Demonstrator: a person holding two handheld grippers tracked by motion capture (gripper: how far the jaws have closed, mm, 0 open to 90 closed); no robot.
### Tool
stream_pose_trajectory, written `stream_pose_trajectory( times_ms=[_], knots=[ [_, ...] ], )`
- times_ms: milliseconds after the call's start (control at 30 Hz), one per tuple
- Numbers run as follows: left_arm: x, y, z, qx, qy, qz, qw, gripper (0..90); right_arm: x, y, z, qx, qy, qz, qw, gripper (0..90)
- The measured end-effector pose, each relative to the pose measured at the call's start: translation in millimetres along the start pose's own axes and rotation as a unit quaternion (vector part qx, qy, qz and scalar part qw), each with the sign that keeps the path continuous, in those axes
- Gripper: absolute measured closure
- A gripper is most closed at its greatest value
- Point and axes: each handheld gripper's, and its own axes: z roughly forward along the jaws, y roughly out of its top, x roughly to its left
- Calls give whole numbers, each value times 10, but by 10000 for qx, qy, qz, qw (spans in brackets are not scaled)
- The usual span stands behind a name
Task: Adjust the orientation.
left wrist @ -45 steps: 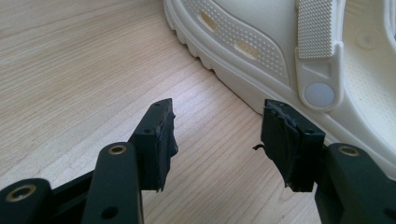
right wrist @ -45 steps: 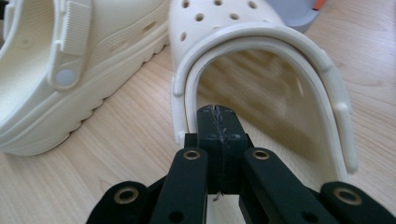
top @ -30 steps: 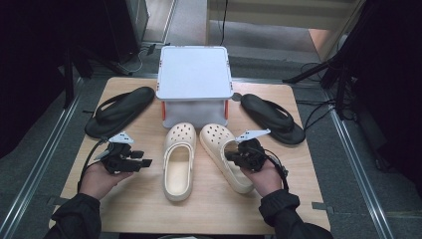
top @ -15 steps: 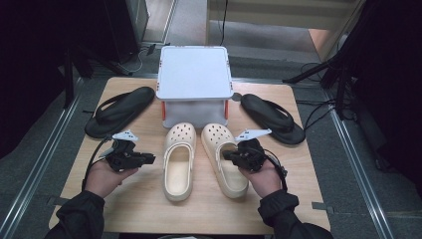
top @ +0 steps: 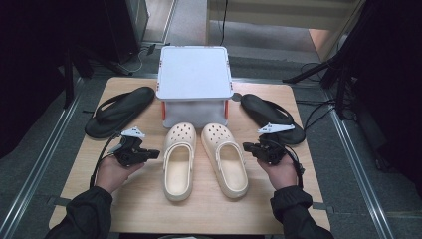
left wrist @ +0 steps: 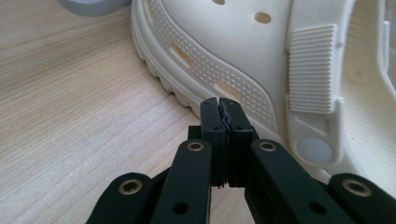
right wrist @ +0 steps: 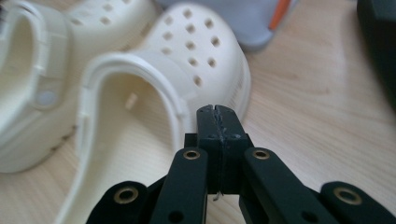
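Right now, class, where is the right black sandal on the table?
In the high view, the right black sandal lies at the table's far right, beside the white box, just beyond the right gripper.

Bare table (top: 134, 199) lies near both clogs (top: 179, 162); far off, the white box (top: 195, 74) and black sandals (top: 118, 110) block passage.

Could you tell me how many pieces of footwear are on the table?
4: two cream clogs side by side at the centre, left clog and right clog; a black flip-flop at the far left and another black flip-flop at the far right, flanking the storage box. None appears hidden.
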Motion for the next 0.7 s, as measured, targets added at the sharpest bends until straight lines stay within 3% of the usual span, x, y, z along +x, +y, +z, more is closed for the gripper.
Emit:
stream_pose_trajectory(
  times_ms=[167, 300, 700],
  knots=[
    [0, 4, 79, 90, -98, -53, 9999, 893, -49, -35, 150, 339, 24, 36, 9994, 894],
    [-34, 20, 164, 222, -141, 15, 9997, 888, -13, -27, 197, 395, -80, -27, 9992, 899],
    [-157, 33, 219, 256, -219, 143, 9993, 879, 49, -26, 276, 492, 56, -66, 9988, 894]
  ],
)
